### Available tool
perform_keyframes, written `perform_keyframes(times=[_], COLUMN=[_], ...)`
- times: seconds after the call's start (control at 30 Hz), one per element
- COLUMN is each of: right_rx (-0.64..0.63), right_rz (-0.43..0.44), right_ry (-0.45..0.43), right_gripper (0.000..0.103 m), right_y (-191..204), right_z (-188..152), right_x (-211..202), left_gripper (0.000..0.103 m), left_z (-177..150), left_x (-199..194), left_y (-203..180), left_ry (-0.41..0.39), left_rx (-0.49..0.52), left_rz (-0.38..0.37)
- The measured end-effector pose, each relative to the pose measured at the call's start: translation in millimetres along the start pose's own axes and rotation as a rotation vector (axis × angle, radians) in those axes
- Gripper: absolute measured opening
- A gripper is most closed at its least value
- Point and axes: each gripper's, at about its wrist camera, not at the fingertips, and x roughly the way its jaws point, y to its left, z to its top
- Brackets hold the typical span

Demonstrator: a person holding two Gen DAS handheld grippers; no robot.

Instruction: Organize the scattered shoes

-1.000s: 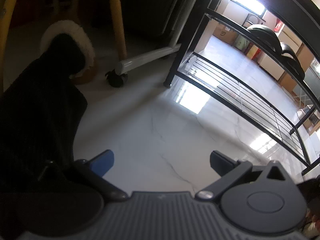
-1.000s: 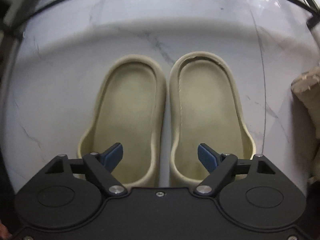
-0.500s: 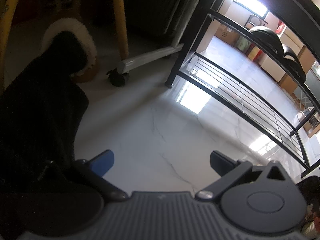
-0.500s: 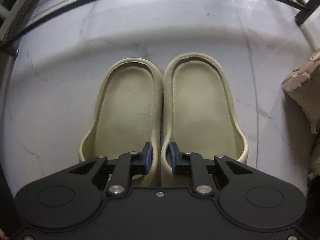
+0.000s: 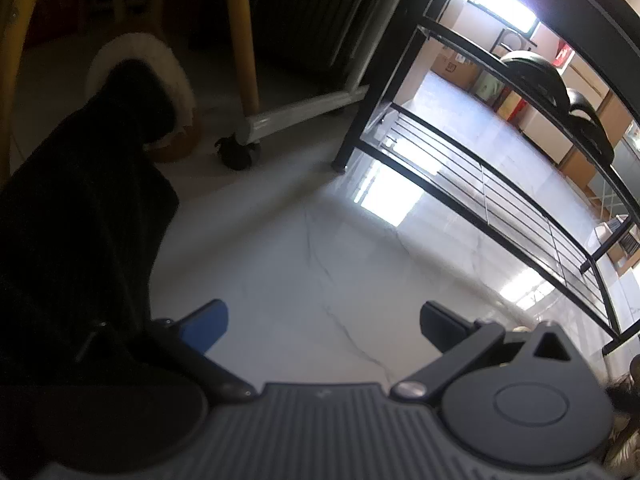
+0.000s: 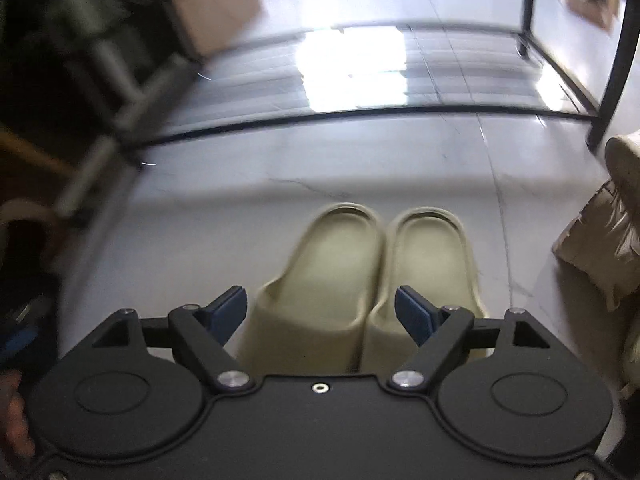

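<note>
Two pale yellow-green slides, the left slide (image 6: pixel 328 272) and the right slide (image 6: pixel 432 272), lie side by side on the white marble floor, toes pointing away. My right gripper (image 6: pixel 320 312) is open and empty, pulled back behind their heels. My left gripper (image 5: pixel 324 320) is open and empty over bare floor. A brown slipper with a white fleece rim (image 5: pixel 160 80) sits at the far left in the left wrist view, partly hidden by dark cloth (image 5: pixel 72 220).
A black metal shoe rack (image 5: pixel 500 184) with a barred bottom shelf stands ahead; dark shoes (image 5: pixel 556 88) sit on an upper shelf. The rack also shows in the right wrist view (image 6: pixel 360 114). A beige puffy shoe (image 6: pixel 600 248) lies at the right. A castor (image 5: pixel 240 152) and yellow legs are at the left.
My right gripper closed on the slides' inner edges half a second ago, then opened and drew back and up, so the slides look smaller. The left gripper barely moved.
</note>
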Motion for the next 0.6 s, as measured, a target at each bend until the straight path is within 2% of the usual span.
perform_keyframes(times=[0.03,0.1,0.13,0.27,0.33,0.47,0.6], right_rx=[-0.038,-0.063,-0.059,0.016,0.055,0.161,0.066], right_rz=[-0.010,-0.047,-0.091,-0.079,-0.122,-0.134,-0.167], right_ry=[-0.019,-0.021,-0.021,0.035,-0.013,-0.057,-0.046], right_gripper=[0.094,0.090,0.090,0.083,0.083,0.084,0.085], right_y=[4.8,5.7,6.8,-2.8,-7.0,-15.6,-5.5], right_z=[-39.6,-63.6,-87.1,-94.9,-92.5,-93.7,-100.3], right_x=[-5.4,-2.9,6.3,34.7,37.4,42.8,55.3], left_gripper=[0.102,0.102,0.102,0.102,0.102,0.102,0.102], left_z=[-0.5,-1.9,-2.7,-4.7,-4.6,-5.4,-6.9], left_x=[-0.6,-1.8,-2.1,-3.7,-4.9,-8.1,-6.6], left_y=[-0.6,-2.2,-3.4,-6.1,-4.9,-3.1,-7.1], left_ry=[0.002,0.006,0.008,0.006,0.000,0.001,0.011], left_rx=[0.003,0.012,0.019,0.038,0.029,0.015,0.032], left_rz=[0.001,0.006,0.011,0.025,0.026,0.027,0.029])
